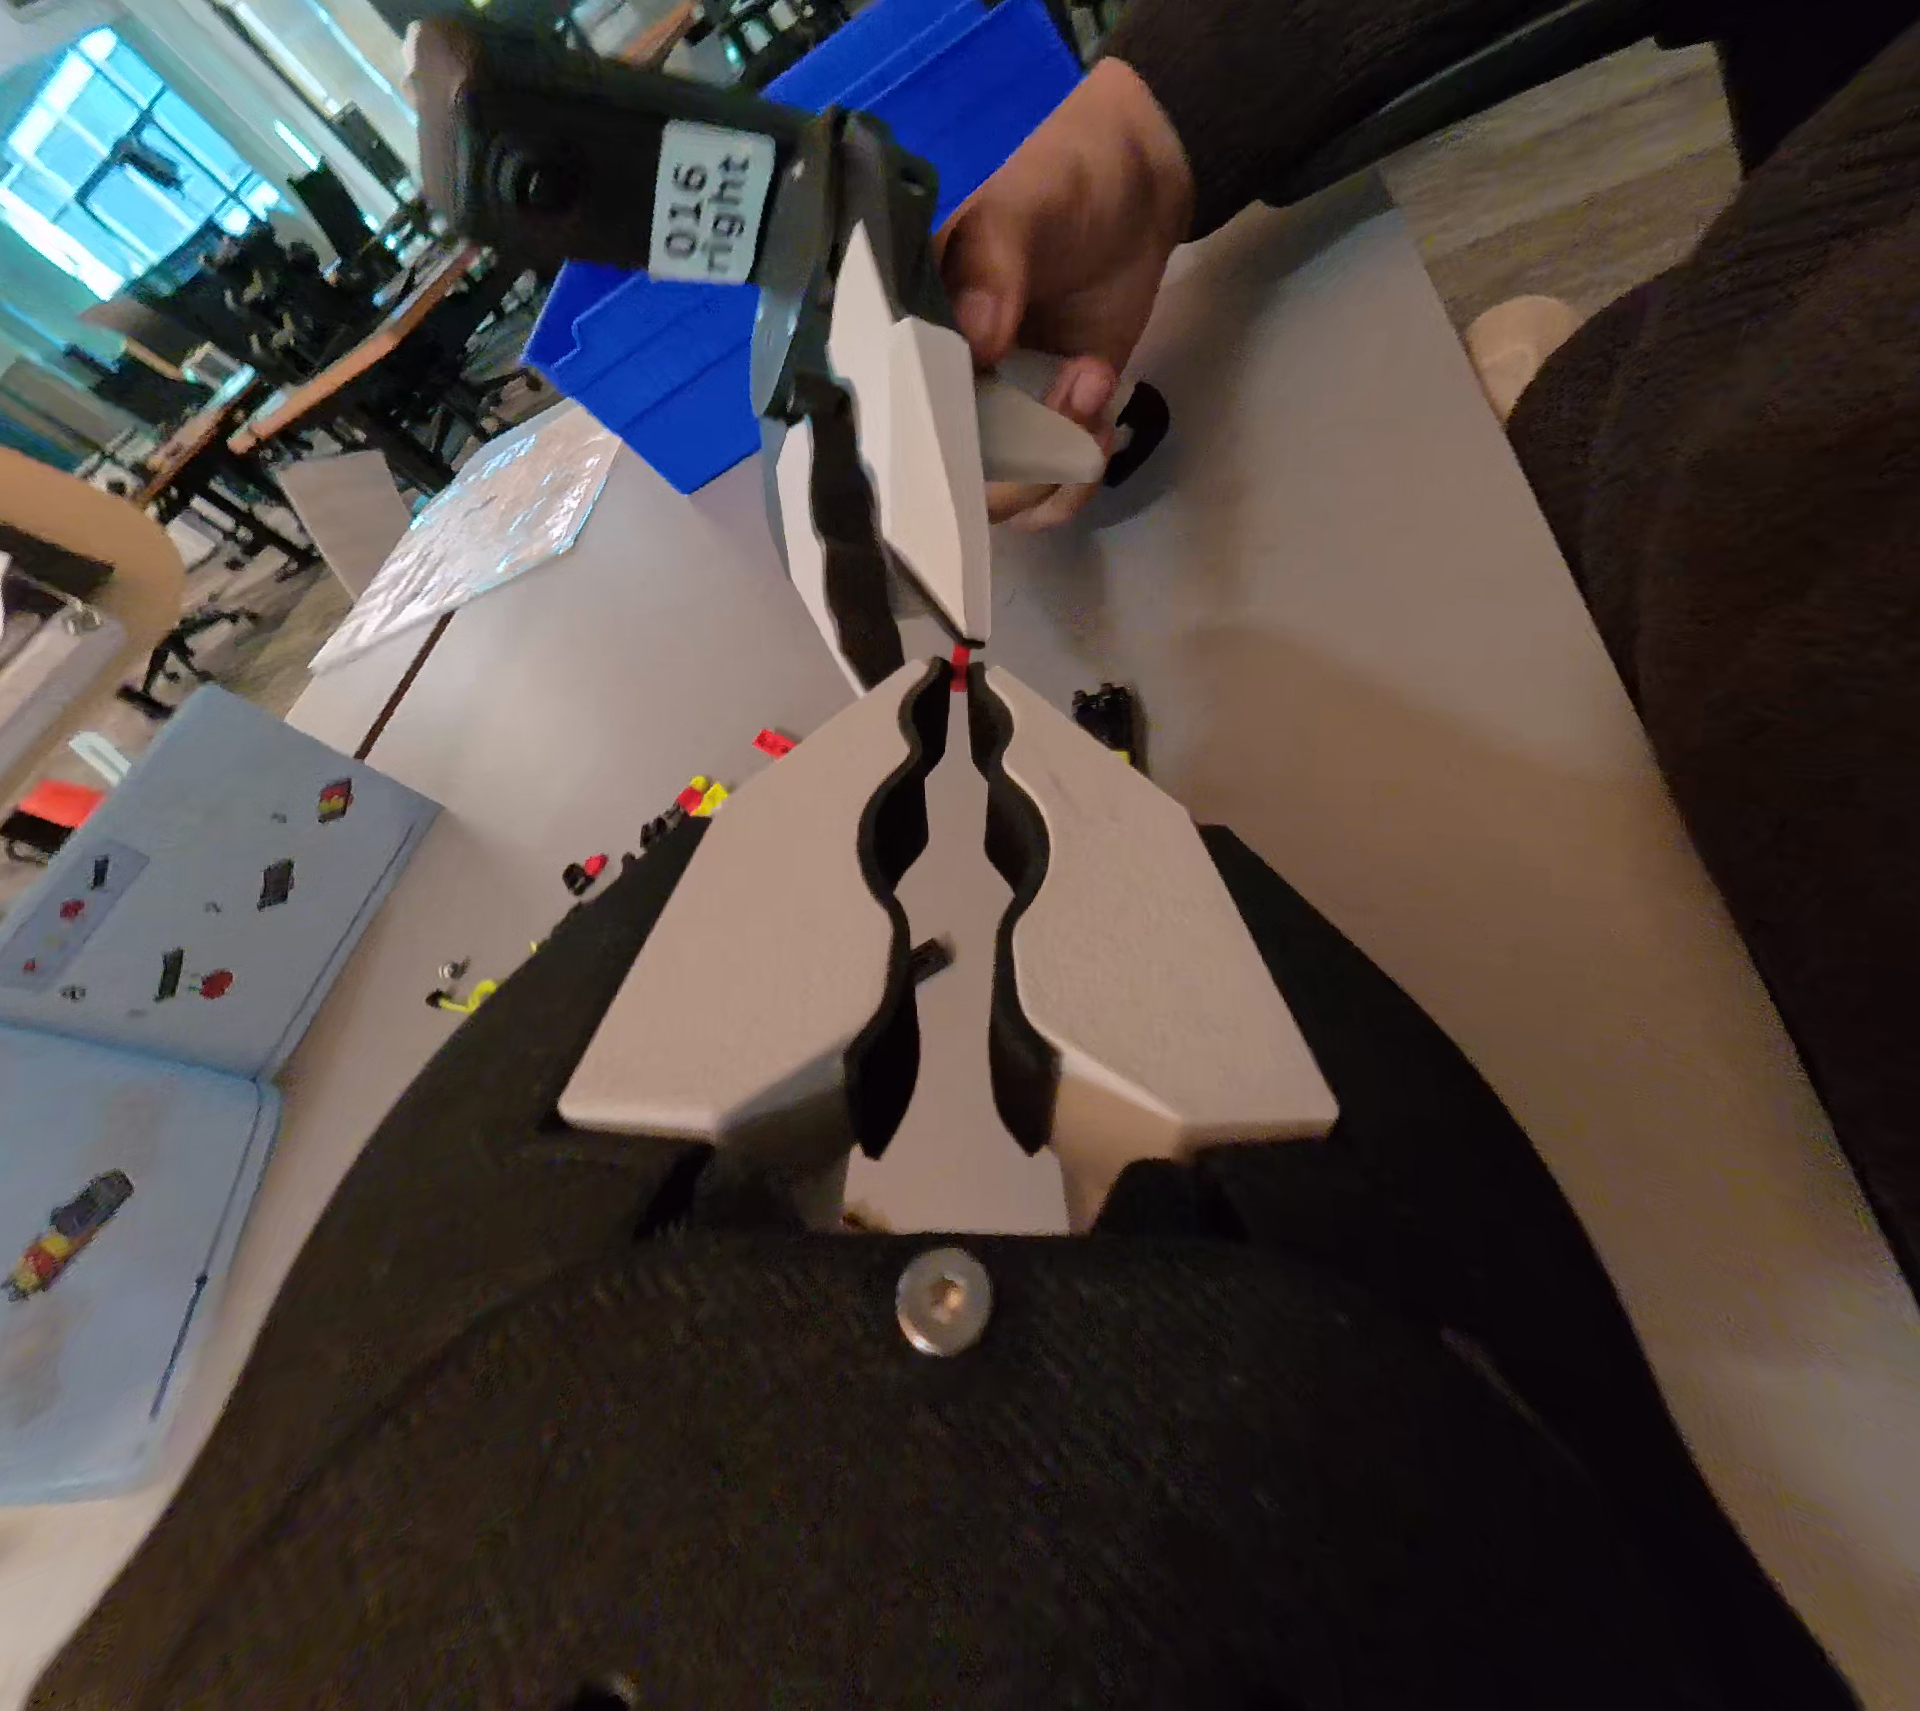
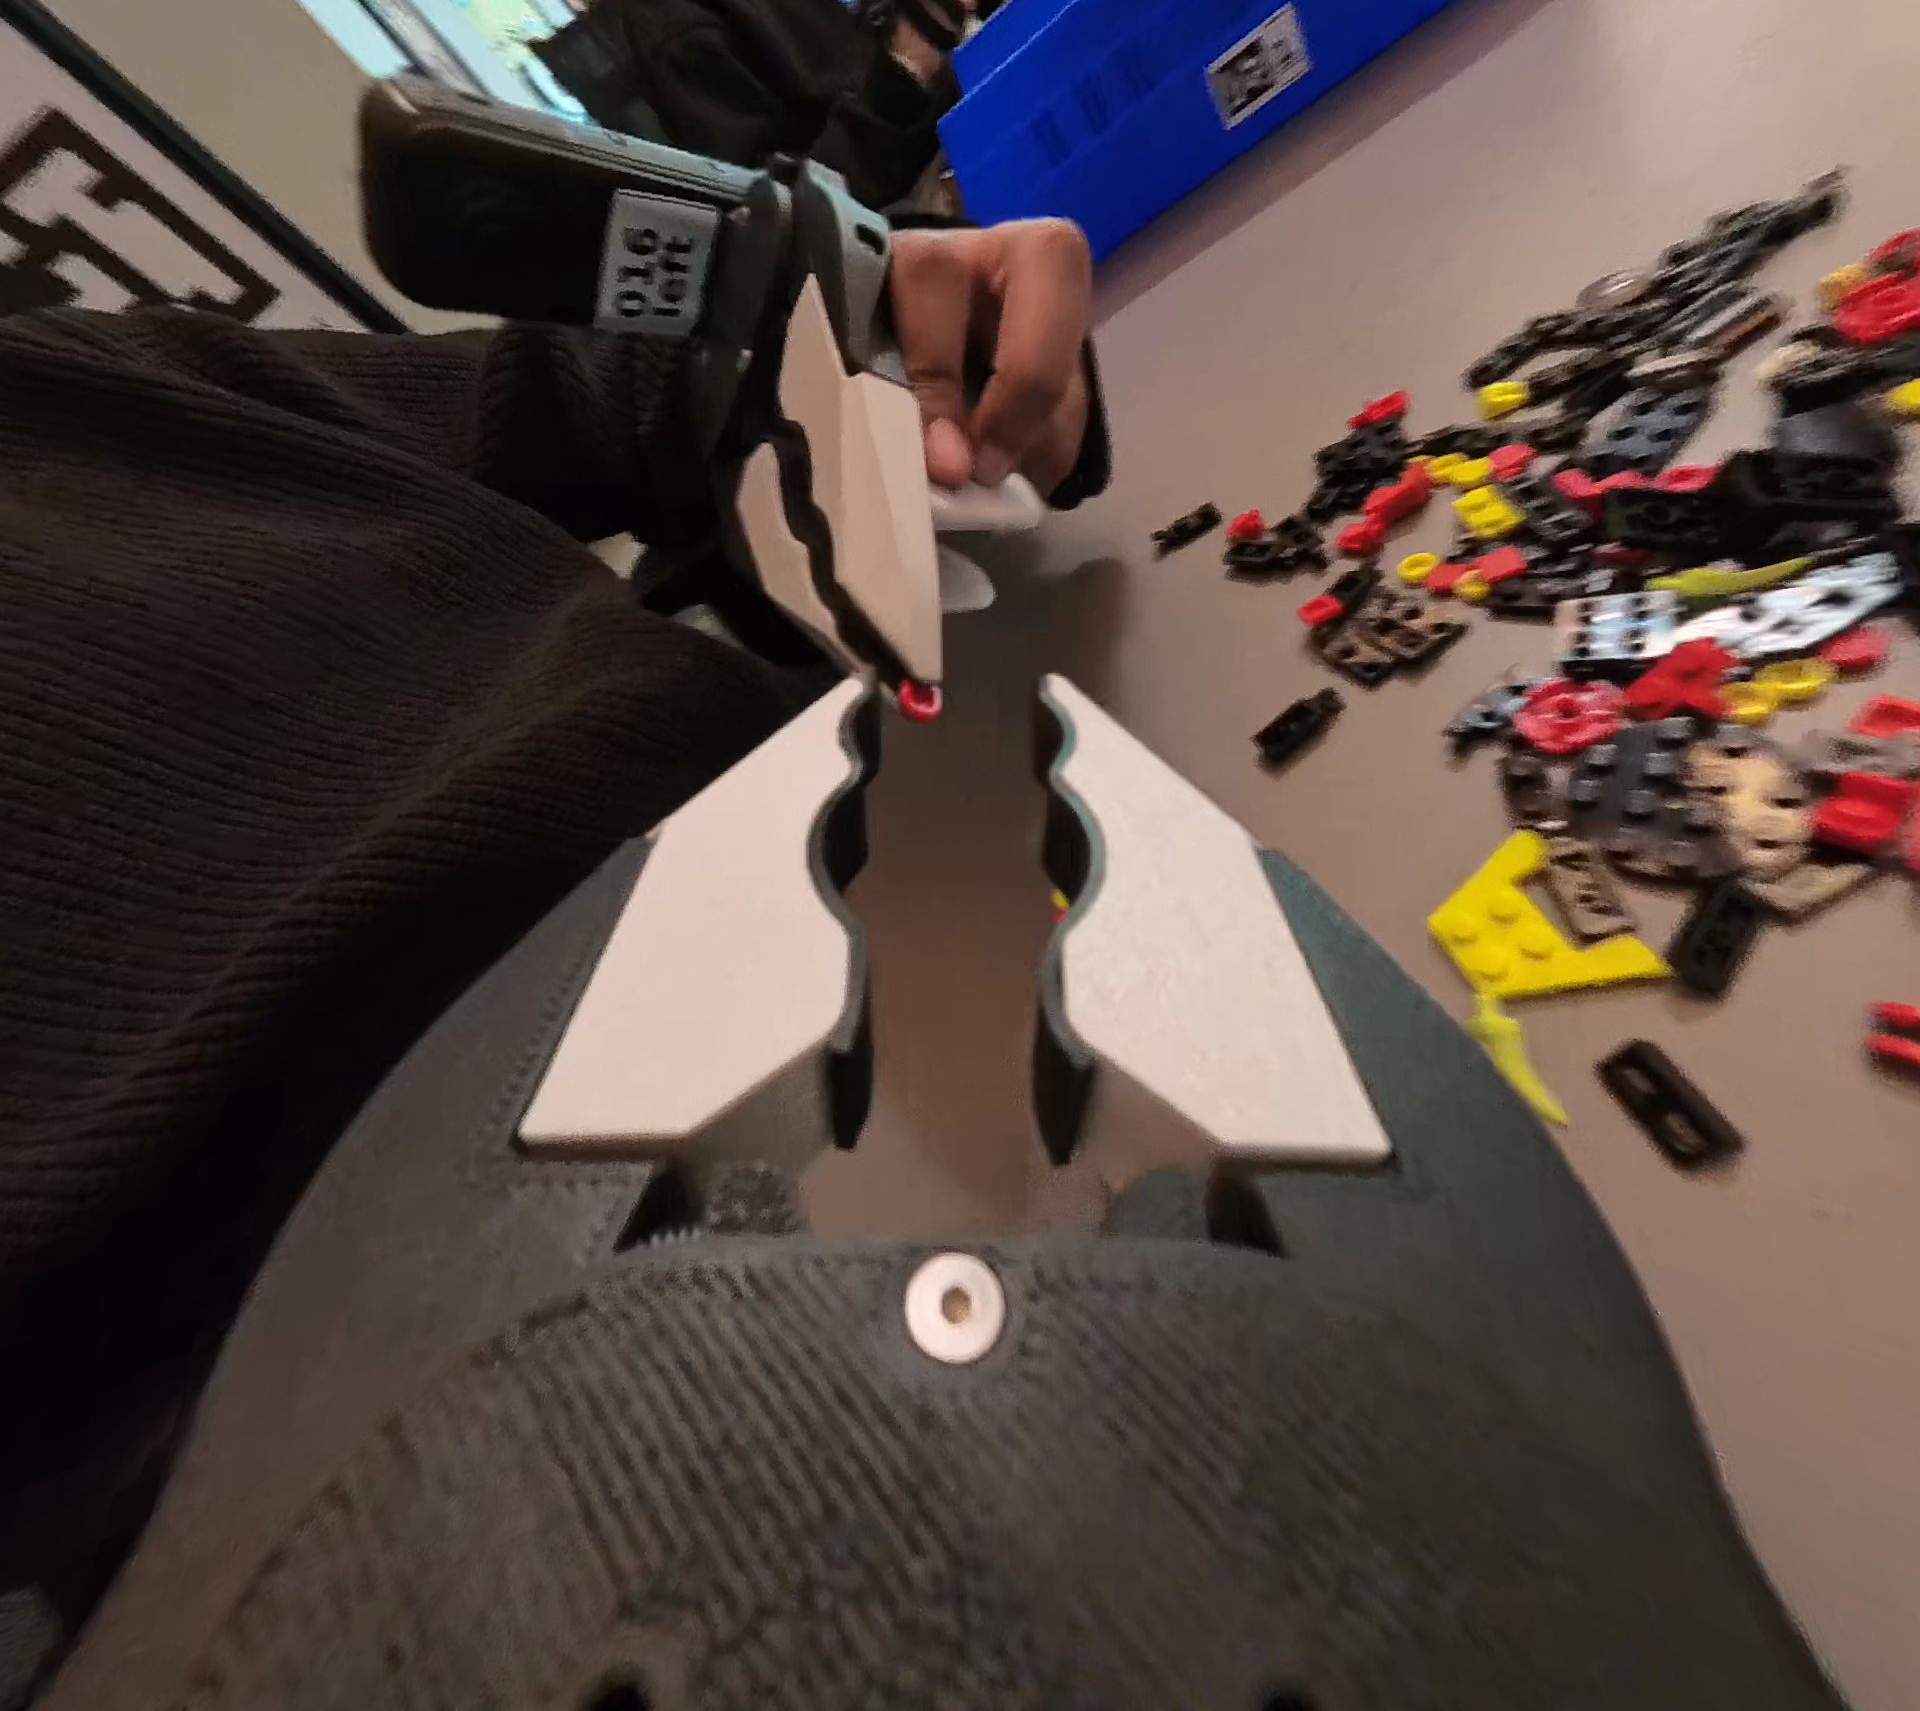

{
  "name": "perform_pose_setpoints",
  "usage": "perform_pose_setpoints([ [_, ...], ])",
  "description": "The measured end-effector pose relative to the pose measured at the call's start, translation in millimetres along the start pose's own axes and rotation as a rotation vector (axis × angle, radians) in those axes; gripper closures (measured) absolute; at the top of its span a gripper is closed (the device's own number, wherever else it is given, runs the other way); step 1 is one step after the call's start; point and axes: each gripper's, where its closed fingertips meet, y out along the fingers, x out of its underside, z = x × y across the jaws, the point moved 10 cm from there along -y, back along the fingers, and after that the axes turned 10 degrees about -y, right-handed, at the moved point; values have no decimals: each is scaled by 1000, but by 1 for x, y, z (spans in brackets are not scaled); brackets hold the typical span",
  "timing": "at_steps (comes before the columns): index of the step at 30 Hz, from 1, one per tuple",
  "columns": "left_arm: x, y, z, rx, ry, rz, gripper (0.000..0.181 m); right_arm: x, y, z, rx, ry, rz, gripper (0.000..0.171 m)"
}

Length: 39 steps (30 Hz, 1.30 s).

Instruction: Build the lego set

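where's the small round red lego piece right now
The small round red lego piece is pinched in the left gripper tips, above the grey table, with the open right gripper beside it.

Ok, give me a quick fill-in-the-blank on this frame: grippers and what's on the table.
1. The left gripper is shut on a small ___ lego piece.
2. The right gripper has its fingers ___.
3. The bin beyond the loose pieces on the table is ___.
Missing words: red; open; blue.
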Motion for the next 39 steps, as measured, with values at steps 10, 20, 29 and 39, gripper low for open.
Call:
perform_pose_setpoints([
  [10, 17, 12, -33, 97, -803, -59, 181, -20, -16, -27, 700, -946, -244, 132],
  [20, 25, 11, -45, 230, -1201, -2, 181, 6, 26, -49, 743, -1440, -528, 147],
  [29, 25, 12, -43, 247, -1201, -12, 181, 11, 29, -49, 732, -1465, -565, 162],
  [39, 25, 13, -41, 244, -1136, -39, 166, 8, 21, -49, 743, -1392, -582, 165],
])
